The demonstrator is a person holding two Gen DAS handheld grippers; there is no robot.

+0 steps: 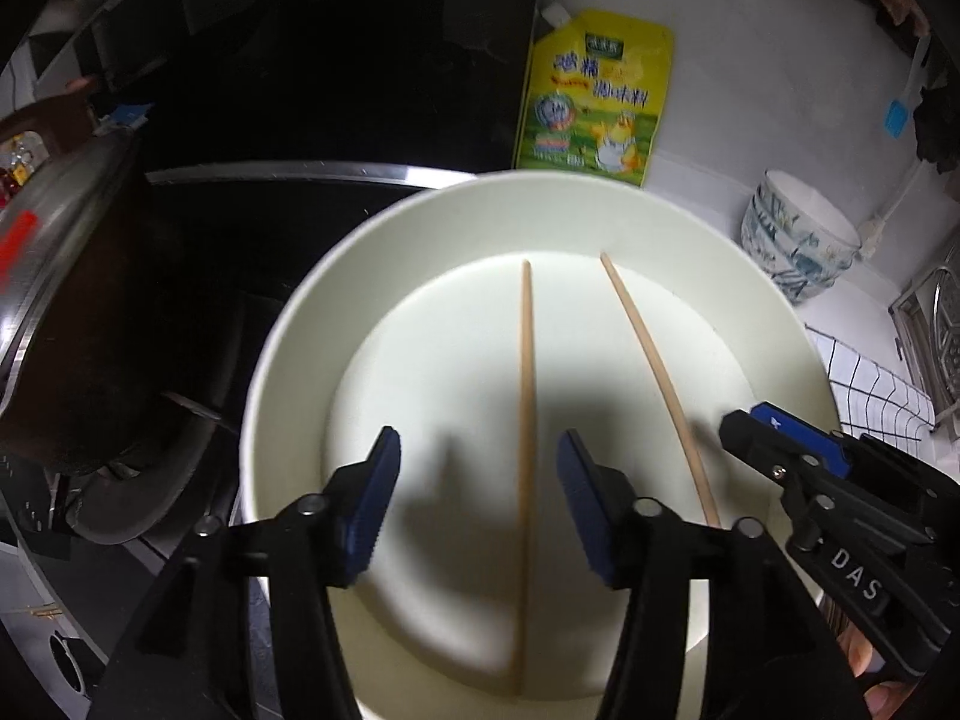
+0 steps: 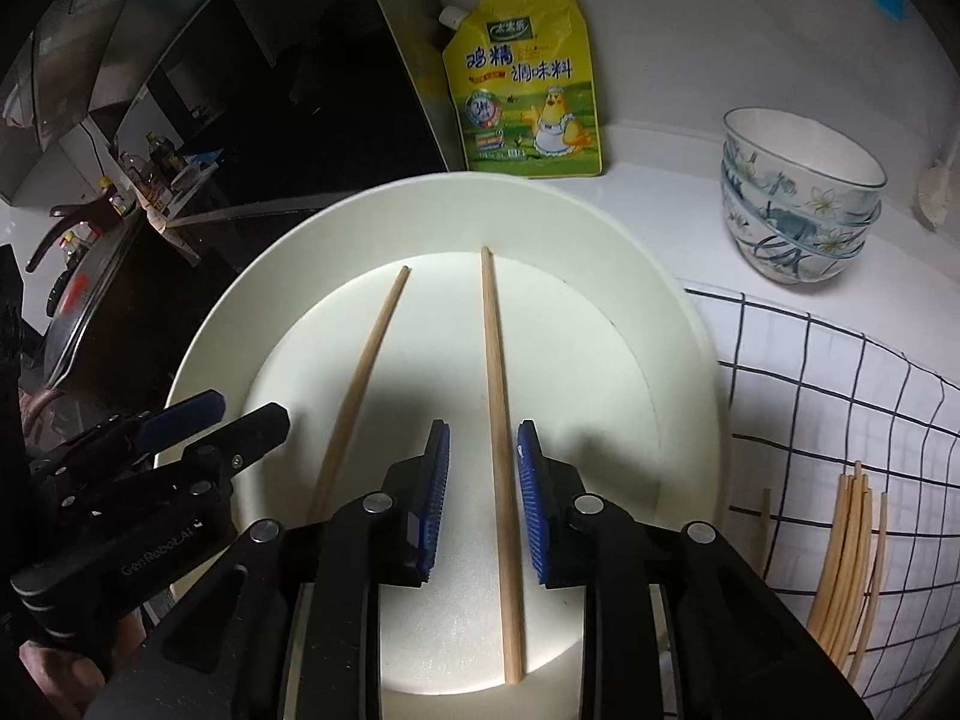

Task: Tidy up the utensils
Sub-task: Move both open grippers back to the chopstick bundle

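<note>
Two wooden chopsticks lie side by side, tips pointing away, in a wide white bowl [image 1: 288, 360] [image 2: 678, 360]. The left chopstick [image 1: 526, 360] [image 2: 366, 372] runs between the blue pads of my left gripper [image 1: 478, 441] [image 2: 246, 411], which is open and does not touch it. My right gripper [image 2: 483, 426] [image 1: 750, 420] straddles the right chopstick [image 2: 495, 372] [image 1: 648, 354]. Its jaws stand narrowly apart, with a gap showing on both sides of the stick. Both grippers hang over the bowl's near side.
A yellow seasoning pouch [image 2: 528, 84] leans on the wall behind the bowl. Stacked flowered glass bowls [image 2: 798, 198] stand at the right. Several more chopsticks [image 2: 846, 564] lie on a grid-patterned cloth [image 2: 840, 390]. A black cooktop [image 1: 270, 228] and a lidded pan [image 1: 66, 312] are at the left.
</note>
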